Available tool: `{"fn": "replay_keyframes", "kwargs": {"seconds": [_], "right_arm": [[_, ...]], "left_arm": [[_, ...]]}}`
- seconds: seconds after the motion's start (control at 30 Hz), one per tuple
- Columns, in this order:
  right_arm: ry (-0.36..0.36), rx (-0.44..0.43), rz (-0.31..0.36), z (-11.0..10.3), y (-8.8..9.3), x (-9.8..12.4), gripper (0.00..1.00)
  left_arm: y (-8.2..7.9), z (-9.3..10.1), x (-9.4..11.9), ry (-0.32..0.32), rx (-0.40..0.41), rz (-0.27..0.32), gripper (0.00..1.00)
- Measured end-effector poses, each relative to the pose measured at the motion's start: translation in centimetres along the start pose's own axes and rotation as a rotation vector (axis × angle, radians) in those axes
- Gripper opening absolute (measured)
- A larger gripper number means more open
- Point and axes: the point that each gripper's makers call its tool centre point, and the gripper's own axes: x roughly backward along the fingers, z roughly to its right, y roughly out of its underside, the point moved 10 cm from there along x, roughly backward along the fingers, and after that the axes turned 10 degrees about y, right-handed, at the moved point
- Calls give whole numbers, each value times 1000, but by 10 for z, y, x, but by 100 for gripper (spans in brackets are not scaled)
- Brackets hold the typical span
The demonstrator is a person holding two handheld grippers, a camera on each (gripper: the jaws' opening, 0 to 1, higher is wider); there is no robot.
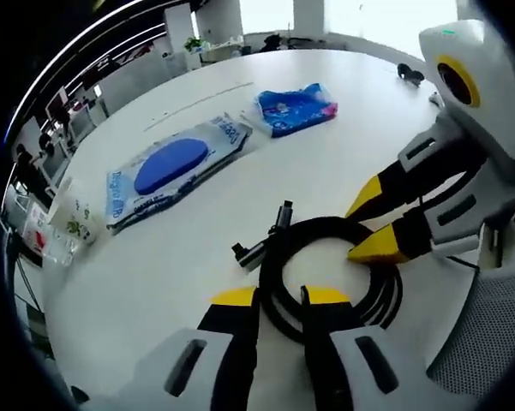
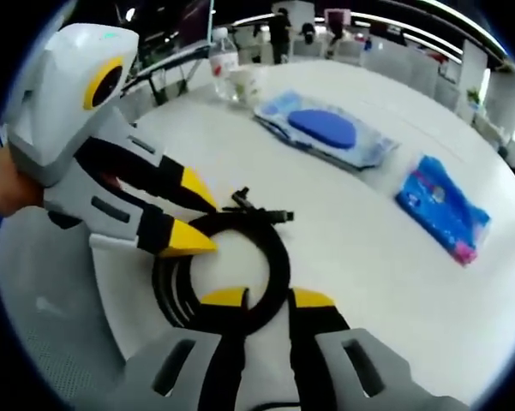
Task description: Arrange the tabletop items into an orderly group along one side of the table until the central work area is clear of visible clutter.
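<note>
Left gripper view: your left gripper (image 1: 278, 297) stands over the near side of the coiled black cable (image 1: 330, 274), one yellow-tipped jaw on each side of the strands.
Left fingers: they are close around the cable bundle, but you cannot tell from here if they already pinch it or only straddle it.
Right gripper view: your right gripper (image 2: 268, 298) meets the same cable (image 2: 218, 274) from the opposite side, with the strands running between its jaws.
Right fingers: also narrow around the coil; a real grasp cannot be confirmed.
Cable place: it lies on the white table (image 1: 326, 171) near the edge, its plug ends (image 1: 261, 244) pointing out of the coil toward the table centre.
Other items: a large wipes pack with a blue oval lid (image 1: 171, 167) and a small blue packet (image 1: 296, 109) lie well apart from the cable, farther along the table.
Step in hand: in my judgement, you take the coil with both grippers to carry it toward the side group.
How to do it well: close each jaw pair on all the strands together, so no loop slips out. Lift both sides at the same level and keep the two hands the same distance apart, so the coil does not open.
Risk: the loose plug ends may drag or catch on the table; raise them clear before you move sideways.
</note>
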Motion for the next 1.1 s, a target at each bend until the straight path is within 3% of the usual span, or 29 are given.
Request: {"fn": "replay_keyframes", "kwargs": {"seconds": [0.17, 0.2, 0.23, 0.47, 1.1], "right_arm": [[23, 1, -1, -1, 1, 0, 6], [18, 4, 2, -2, 2, 0, 5], [29, 16, 5, -3, 2, 1, 5], [37, 12, 4, -3, 1, 2, 4], [27, -25, 55, 0, -16, 6, 3]], "left_arm": [[1, 1, -3, 26, 15, -1, 15], [0, 2, -3, 33, -18, -13, 13], [-1, 2, -3, 26, -60, -21, 13], [0, 0, -1, 16, -9, 12, 9], [-10, -12, 14, -2, -24, 62, 8]]}}
